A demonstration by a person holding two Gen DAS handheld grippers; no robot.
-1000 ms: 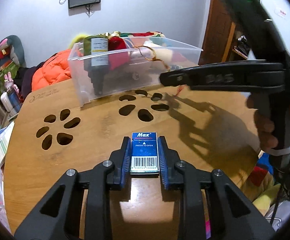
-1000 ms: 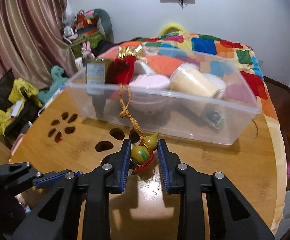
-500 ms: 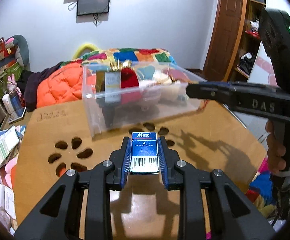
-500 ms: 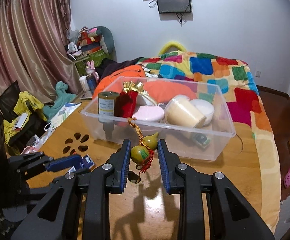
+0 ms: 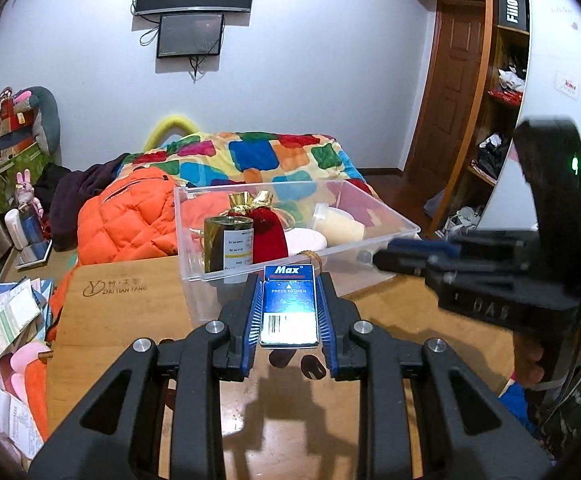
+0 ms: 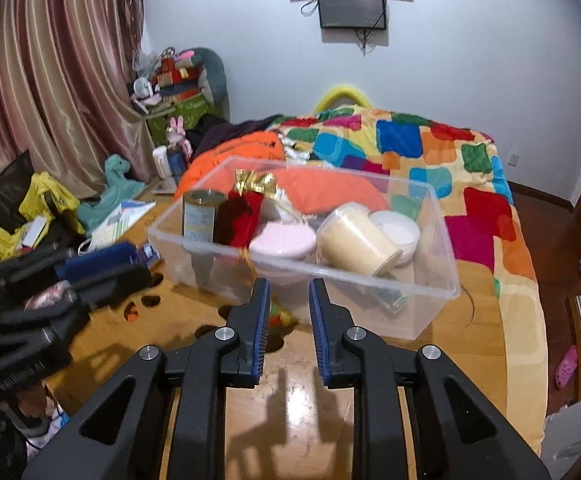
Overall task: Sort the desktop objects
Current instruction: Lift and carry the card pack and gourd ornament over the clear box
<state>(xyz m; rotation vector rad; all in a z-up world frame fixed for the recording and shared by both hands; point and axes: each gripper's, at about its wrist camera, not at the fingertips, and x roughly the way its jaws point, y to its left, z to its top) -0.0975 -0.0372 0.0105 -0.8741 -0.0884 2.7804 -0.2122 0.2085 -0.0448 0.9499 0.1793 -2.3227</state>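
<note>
Blue "Max" box, barcode end toward you: one, clamped in your left gripper jaws above the surface, just short of the clear bin. The bin holds one tin, one red pouch and one cream cup. Your right gripper jaws are closing. One blurred gourd charm sits low between them, and I can't tell if it's pinched.

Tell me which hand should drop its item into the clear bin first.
Left. Its fingers clamp the Max box squarely, just before the bin. The right gripper has a blurred gourd charm, hold uncertain.
</note>
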